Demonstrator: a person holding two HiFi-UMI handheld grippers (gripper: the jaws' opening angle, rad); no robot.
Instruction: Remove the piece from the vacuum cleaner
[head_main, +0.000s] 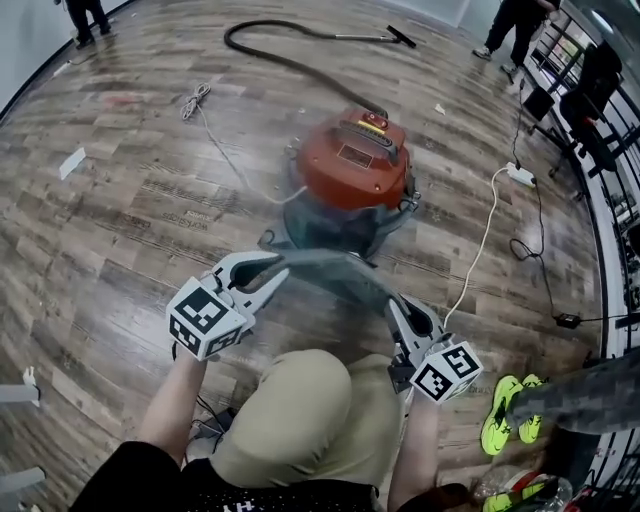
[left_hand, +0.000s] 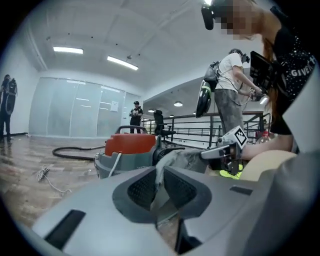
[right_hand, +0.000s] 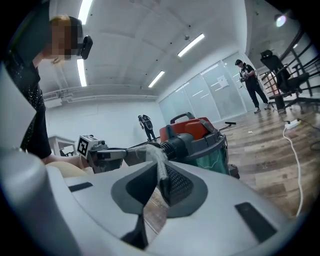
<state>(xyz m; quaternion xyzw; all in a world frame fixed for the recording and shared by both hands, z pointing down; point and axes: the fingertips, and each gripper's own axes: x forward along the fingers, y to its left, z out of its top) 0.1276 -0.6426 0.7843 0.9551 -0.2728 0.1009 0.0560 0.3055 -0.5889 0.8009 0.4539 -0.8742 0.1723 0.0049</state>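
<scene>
A red-topped vacuum cleaner (head_main: 352, 165) with a grey-green drum stands on the wood floor ahead of me; it also shows in the left gripper view (left_hand: 129, 145) and the right gripper view (right_hand: 192, 131). A grey cloth piece (head_main: 335, 272) stretches between my two grippers just in front of it. My left gripper (head_main: 275, 268) pinches one end, and the cloth (left_hand: 159, 175) runs between its pads. My right gripper (head_main: 393, 305) pinches the other end, with the cloth (right_hand: 161, 167) caught between its pads. The head view is blurred around the cloth.
A black hose (head_main: 290, 55) curves across the far floor. A white cable (head_main: 480, 250) leads to a power strip (head_main: 521, 175) at the right. Yellow-green shoes (head_main: 510, 420) stand at my lower right beside railings. My bent knee (head_main: 300, 410) sits below the grippers.
</scene>
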